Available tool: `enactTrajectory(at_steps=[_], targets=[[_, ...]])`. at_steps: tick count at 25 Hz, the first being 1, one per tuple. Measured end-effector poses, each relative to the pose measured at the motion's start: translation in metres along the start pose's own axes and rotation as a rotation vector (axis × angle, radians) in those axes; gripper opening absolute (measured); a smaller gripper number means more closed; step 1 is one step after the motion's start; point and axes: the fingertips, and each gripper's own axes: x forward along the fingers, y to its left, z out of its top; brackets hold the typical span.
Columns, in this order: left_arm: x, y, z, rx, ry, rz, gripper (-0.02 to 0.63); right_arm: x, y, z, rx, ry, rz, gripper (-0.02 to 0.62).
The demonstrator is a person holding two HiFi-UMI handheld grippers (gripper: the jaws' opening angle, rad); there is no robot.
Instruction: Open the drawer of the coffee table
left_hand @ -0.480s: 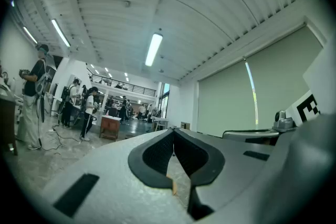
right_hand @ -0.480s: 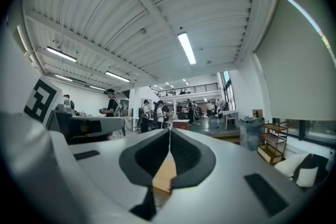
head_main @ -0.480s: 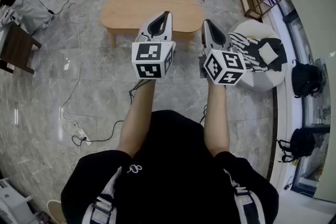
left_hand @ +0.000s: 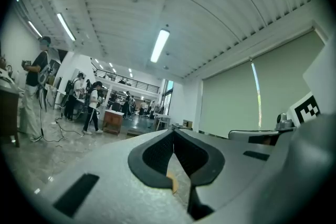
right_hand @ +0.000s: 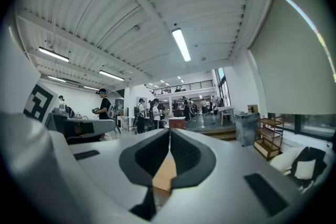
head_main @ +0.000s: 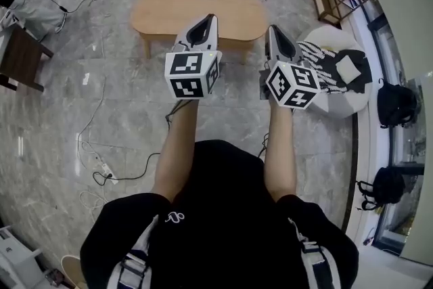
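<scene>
**Both grippers shut and empty, coffee table ahead and below**

The left gripper (head_main: 213, 18) and the right gripper (head_main: 270, 29) are held side by side in front of the person, pointing level. The jaws of each are pressed together with nothing caught between them, as is shown in both gripper views.

The coffee table (head_main: 162, 10) is found straight ahead of the jaws and lower down, on the marble floor (head_main: 61, 98). Its oval wooden top is laid with the long axis across the line of the grippers, running left to right in the head view. One long side is thus turned toward the person.

The left gripper is seen over the middle of that near side and the right gripper over the table's right end, with a round white seat (head_main: 345, 95) off to its right. Neither gripper is judged clearly nearer.

The drawer cannot be made out in any view, so the side it opens from cannot be told. It is judged that the grippers must be lowered and carried forward, and the jaws parted, before any handle can be taken.
</scene>
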Motion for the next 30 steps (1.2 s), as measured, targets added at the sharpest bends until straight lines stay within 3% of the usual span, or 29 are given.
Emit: enactTrajectory(at_steps=[14,21,30], targets=[[0.006,0.026,-0.019,-0.040,0.033,-0.002,0.009,0.008,-0.002,-0.012,0.032,0.014,-0.020,0.014],[0.002,0.069,-0.027,-0.097,0.046,0.069,0.011,0.010,0.000,-0.006,-0.017,0.002,-0.049,0.014],[0.015,0.077,-0.033,-0.079,0.041,0.065,0.009,0.022,-0.008,-0.014,-0.012,-0.013,-0.054,0.014]])
